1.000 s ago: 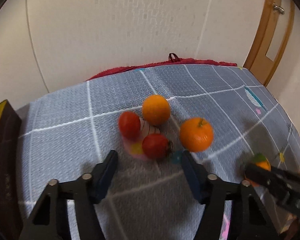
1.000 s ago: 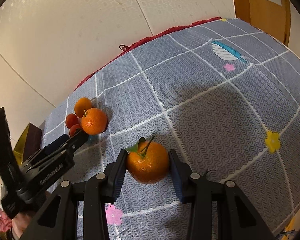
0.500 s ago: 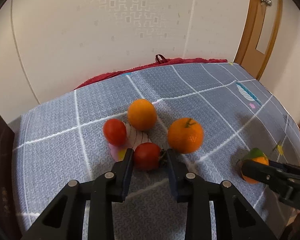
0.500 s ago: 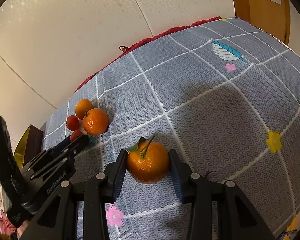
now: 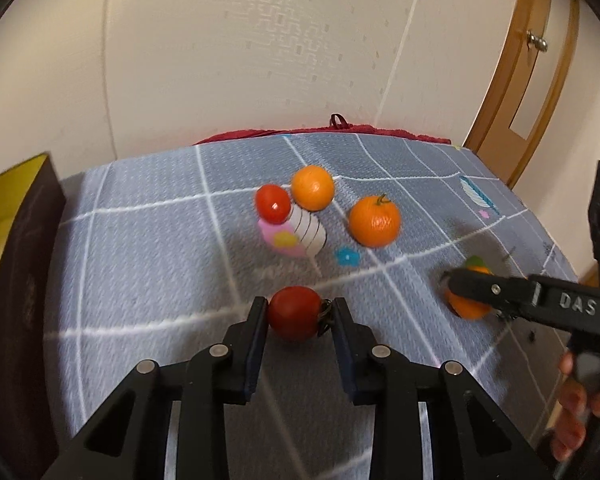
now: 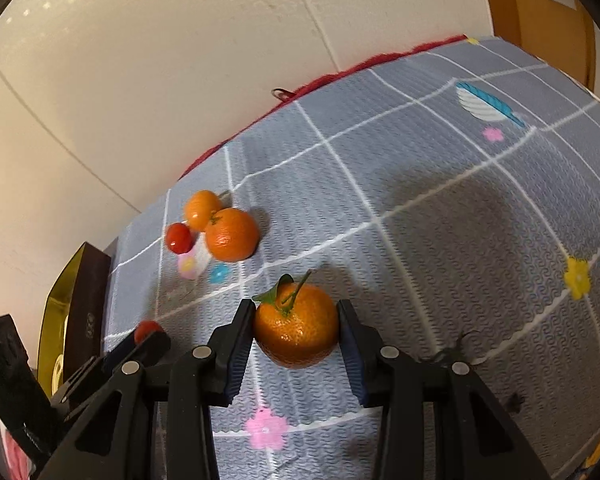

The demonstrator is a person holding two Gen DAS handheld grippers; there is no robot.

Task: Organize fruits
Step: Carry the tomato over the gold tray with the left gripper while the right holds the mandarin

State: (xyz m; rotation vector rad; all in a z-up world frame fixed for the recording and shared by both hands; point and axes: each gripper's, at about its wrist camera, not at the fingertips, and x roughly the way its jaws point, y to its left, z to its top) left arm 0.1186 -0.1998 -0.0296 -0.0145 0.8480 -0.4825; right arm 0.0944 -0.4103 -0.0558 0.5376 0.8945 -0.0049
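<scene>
My left gripper is shut on a red tomato, held nearer to me than the other fruit. On the grey grid cloth farther off lie a second tomato, a smooth orange and a mandarin with a stem. My right gripper is shut on a leafy mandarin just over the cloth. In the left wrist view that gripper comes in from the right with the leafy mandarin partly hidden behind its finger. The left gripper's fingers and its tomato show at the right wrist view's lower left.
A dark box with a gold inside stands at the cloth's left edge. A red towel lies along the far edge under a pale wall. A wooden door frame rises at the right. A hand holds the right gripper.
My left gripper's jaws closed on the near tomato, then drew it back toward me, away from the other fruit. The right gripper kept its hold on the leafy mandarin, almost still.
</scene>
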